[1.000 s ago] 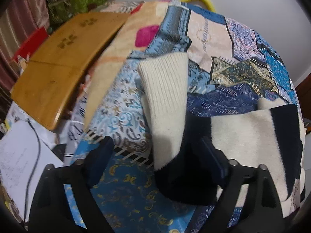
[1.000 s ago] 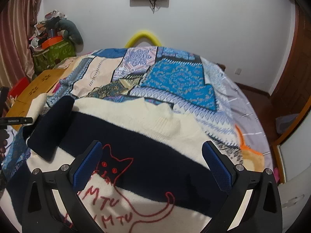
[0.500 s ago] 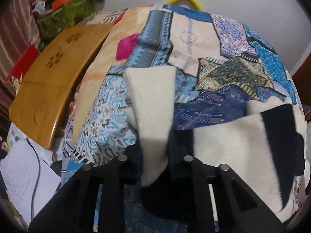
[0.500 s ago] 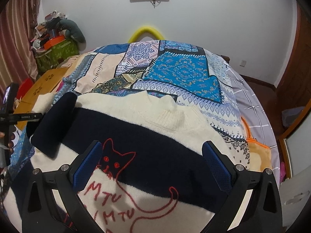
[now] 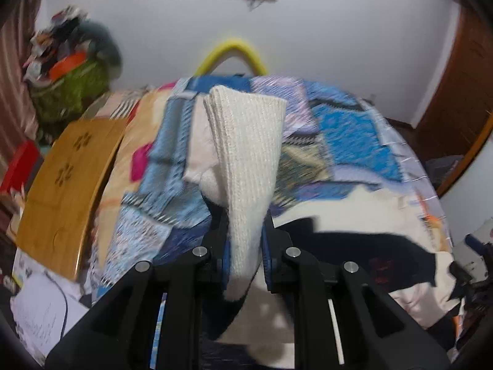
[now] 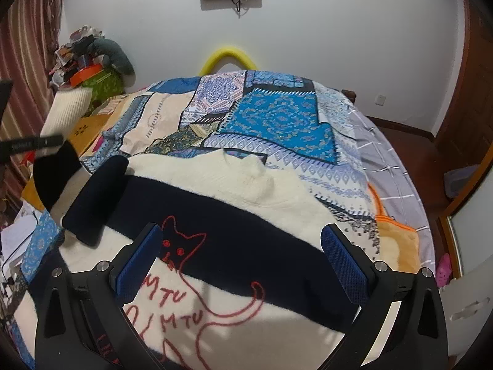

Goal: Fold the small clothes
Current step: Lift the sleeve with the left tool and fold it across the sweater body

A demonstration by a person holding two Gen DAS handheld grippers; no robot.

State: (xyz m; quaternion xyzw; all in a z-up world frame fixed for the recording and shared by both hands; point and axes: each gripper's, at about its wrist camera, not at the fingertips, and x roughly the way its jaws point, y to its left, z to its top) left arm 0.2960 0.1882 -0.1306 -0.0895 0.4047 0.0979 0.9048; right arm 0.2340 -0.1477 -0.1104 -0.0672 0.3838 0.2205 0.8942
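A small cream and navy striped sweater (image 6: 234,203) with a red cat outline lies flat on the patchwork bed cover (image 6: 277,117). My left gripper (image 5: 245,246) is shut on the sweater's left sleeve (image 5: 249,160), near its ribbed cream cuff, and holds it lifted off the bed. In the right wrist view the lifted sleeve (image 6: 66,114) shows at the far left. My right gripper (image 6: 240,265) is open and empty, hovering over the sweater's chest near the cat.
A wooden folding table (image 5: 67,178) and papers (image 5: 40,314) lie left of the bed. A green bag with clutter (image 6: 95,77) stands in the back left corner. A yellow hoop (image 6: 228,58) is behind the bed. A wooden door (image 6: 474,92) is at right.
My left gripper closed on the sleeve and raised it up off the bed. The left wrist view tilted upward and blurred. My right gripper stayed open over the sweater.
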